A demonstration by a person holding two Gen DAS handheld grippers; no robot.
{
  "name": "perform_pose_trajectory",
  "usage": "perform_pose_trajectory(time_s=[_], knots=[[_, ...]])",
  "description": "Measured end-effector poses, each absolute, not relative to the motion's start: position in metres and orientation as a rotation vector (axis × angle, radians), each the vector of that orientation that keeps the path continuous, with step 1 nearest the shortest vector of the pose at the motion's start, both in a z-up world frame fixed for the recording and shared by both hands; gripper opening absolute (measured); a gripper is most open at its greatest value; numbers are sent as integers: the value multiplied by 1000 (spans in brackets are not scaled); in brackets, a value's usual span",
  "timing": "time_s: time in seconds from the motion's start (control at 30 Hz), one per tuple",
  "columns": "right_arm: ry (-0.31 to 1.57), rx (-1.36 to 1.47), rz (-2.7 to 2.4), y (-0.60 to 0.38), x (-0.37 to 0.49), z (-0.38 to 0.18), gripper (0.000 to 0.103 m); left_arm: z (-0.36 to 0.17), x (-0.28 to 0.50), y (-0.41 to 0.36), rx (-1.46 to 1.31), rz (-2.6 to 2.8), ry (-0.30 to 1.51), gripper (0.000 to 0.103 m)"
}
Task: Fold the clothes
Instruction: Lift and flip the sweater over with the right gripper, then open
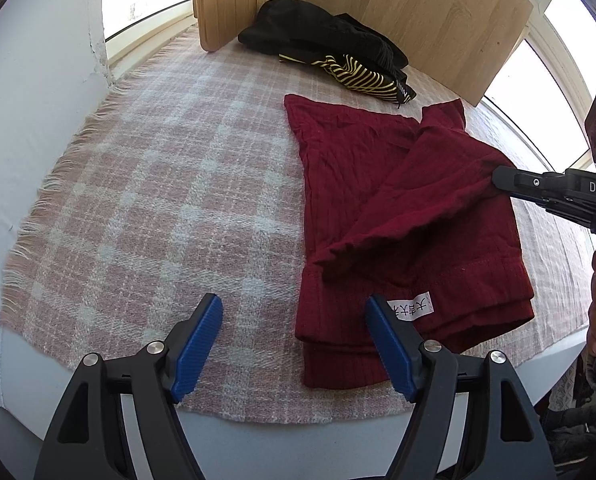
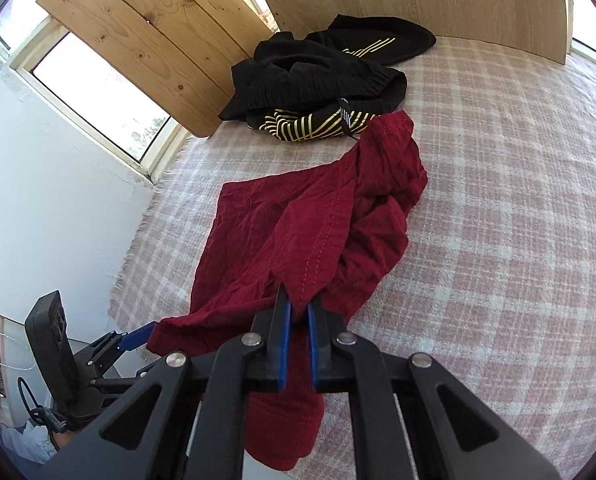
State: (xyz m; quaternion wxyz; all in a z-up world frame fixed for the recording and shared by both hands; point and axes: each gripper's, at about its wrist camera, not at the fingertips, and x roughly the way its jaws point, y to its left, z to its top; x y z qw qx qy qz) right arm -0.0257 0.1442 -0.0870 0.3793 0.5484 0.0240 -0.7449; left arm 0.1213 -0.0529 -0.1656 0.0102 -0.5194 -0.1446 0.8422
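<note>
Dark red shorts [image 1: 377,184] lie on a pink checked blanket [image 1: 158,208], with a white label [image 1: 411,305] at the waistband near me. My left gripper [image 1: 296,346] is open and empty, just above the waistband's left corner. My right gripper [image 2: 299,308] is shut on a stitched hem of the red shorts [image 2: 298,240] and holds that leg lifted and folded over the rest. It shows in the left wrist view [image 1: 497,178] at the right, pinching the cloth.
A pile of black clothes with gold stripes [image 1: 329,52] lies at the back of the blanket, also in the right wrist view [image 2: 321,84]. Wooden boards [image 1: 425,16] stand behind it. A white wall [image 1: 30,92] is at the left. The blanket's fringed edge [image 1: 46,208] runs along the left.
</note>
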Motion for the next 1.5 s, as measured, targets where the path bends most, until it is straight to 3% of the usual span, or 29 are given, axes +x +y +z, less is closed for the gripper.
perform_pose_trajectory(time_s=[0.13, 0.4, 0.63, 1.07, 1.17, 1.23, 1.33, 1.5], knots=[[76, 1460, -1902, 155, -30, -95, 7, -165, 120, -49, -1630, 2614, -427, 74], [120, 1416, -1917, 163, -32, -59, 8, -159, 122, -49, -1618, 2612, -422, 73], [209, 1343, -1854, 112, -39, -37, 8, -159, 117, -53, -1596, 2621, -465, 73], [446, 1337, -1723, -13, -51, -107, 8, -159, 128, -57, -1574, 2633, -563, 74], [427, 1342, -1711, -17, -53, -109, 18, -154, 130, -70, -1569, 2669, -590, 74], [407, 1312, -1731, -9, -50, -99, 19, -152, 129, -79, -1558, 2694, -603, 74], [385, 1220, -1794, 15, -42, -76, 36, -149, 122, -91, -1517, 2706, -622, 74], [284, 1188, -1873, 72, -38, -46, 39, -158, 104, -94, -1458, 2648, -677, 74]])
